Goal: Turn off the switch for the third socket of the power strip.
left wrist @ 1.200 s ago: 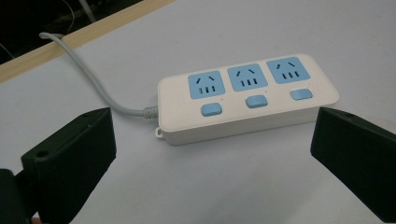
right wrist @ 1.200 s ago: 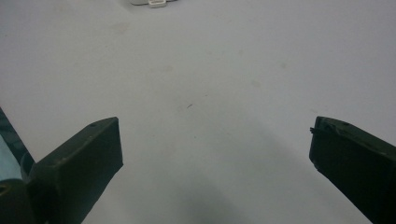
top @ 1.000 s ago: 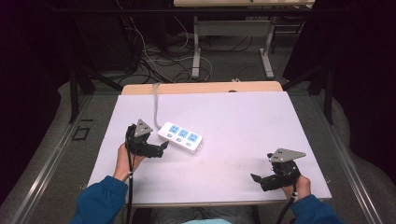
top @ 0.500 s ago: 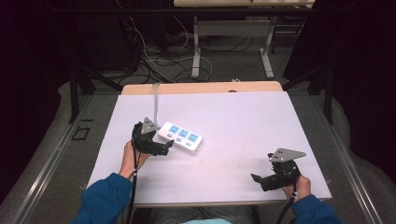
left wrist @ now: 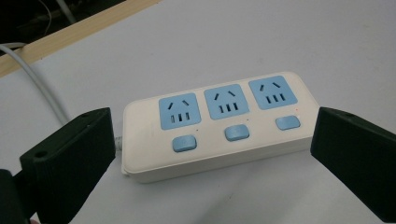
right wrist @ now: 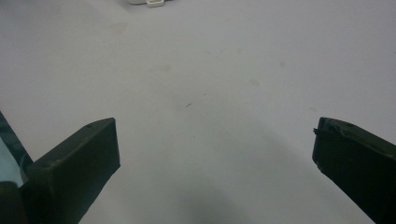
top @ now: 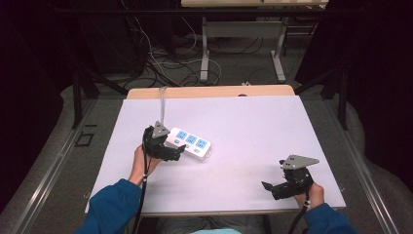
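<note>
White sheeting covers the table (top: 243,122), with dark floor and tangled cables beyond its far edge at the top of the high view. Left of centre in that view lies a white power strip (top: 189,143) with three blue sockets, its grey cord (top: 163,100) running toward the far edge. The left gripper (top: 168,152) sits right at the strip's near-left end, jaws spread wide; in the left gripper view the power strip (left wrist: 215,123) lies crosswise between the two jaws, its long axis running from one to the other, neither touching it. The right gripper (top: 275,187) waits at the lower right, well apart, jaws also open over bare table. The left hand is clearly nearer.
</note>
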A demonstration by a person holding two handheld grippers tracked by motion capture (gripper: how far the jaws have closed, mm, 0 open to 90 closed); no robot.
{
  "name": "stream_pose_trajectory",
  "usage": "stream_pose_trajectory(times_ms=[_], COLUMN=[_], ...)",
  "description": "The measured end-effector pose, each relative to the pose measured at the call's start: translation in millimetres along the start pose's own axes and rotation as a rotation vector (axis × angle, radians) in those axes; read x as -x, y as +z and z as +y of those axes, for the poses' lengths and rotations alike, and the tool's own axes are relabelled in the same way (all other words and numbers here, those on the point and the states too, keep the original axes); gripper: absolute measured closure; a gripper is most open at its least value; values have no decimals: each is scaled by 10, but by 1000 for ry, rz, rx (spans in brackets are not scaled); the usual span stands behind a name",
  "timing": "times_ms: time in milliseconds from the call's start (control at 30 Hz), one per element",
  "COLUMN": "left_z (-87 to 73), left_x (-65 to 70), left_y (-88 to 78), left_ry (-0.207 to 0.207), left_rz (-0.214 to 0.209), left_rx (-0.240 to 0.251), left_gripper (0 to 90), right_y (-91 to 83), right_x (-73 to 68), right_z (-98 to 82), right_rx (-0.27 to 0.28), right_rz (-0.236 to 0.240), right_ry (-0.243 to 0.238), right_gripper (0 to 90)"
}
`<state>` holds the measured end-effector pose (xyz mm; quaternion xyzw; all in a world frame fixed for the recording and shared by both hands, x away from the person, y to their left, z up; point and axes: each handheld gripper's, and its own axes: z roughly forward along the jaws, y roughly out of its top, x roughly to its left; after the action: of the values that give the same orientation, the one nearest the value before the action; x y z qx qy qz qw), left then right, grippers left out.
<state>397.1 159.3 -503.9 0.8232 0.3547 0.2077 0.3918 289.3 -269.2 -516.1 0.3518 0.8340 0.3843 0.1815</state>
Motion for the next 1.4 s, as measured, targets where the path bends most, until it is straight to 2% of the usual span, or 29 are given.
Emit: stream_pose_trajectory(times_ms=[433, 467, 567, 767, 833, 900, 967, 1033, 1067, 1200, 1400], left_z=[42, 49, 57, 66, 67, 71, 71, 73, 75, 73, 70], left_x=[45, 51, 61, 86, 96, 106, 123, 134, 140, 159, 192], left_y=[126, 126, 148, 174, 182, 190, 203, 210, 212, 224, 251], left_ry=[-8, -12, 3, 2, 0, 5, 4, 7, 12, 18, 25], left_rz=[-12, -20, -26, -24, -32, -37, -46, -53, -53, -72, -97], left_rx=[3, -10, -10, -10, -6, -9, -9, -4, -5, 1, 16], left_gripper=[0, 0, 0, 21, 57, 157, 177, 292, 292, 459, 634], right_y=[1, 0, 2, -2, 0, 0, 2, 1, 1, 1, 0], right_x=[-2, -2, -3, -4, -4, -4, -2, -4, -5, -5, -3], right_z=[-1, -1, -1, 0, 1, 1, -1, 1, 1, 0, 0], right_rx=[-1, -1, -2, -6, -5, -4, -4, -5, -4, -5, -5], right_rz=[0, -1, -1, 1, 2, 2, -3, 2, 1, 1, 0], right_ry=[2, 2, 2, 3, 1, 2, 1, 1, 1, 1, 0], right_gripper=[3, 4, 3, 4, 4, 4, 4, 5, 5, 5, 5])
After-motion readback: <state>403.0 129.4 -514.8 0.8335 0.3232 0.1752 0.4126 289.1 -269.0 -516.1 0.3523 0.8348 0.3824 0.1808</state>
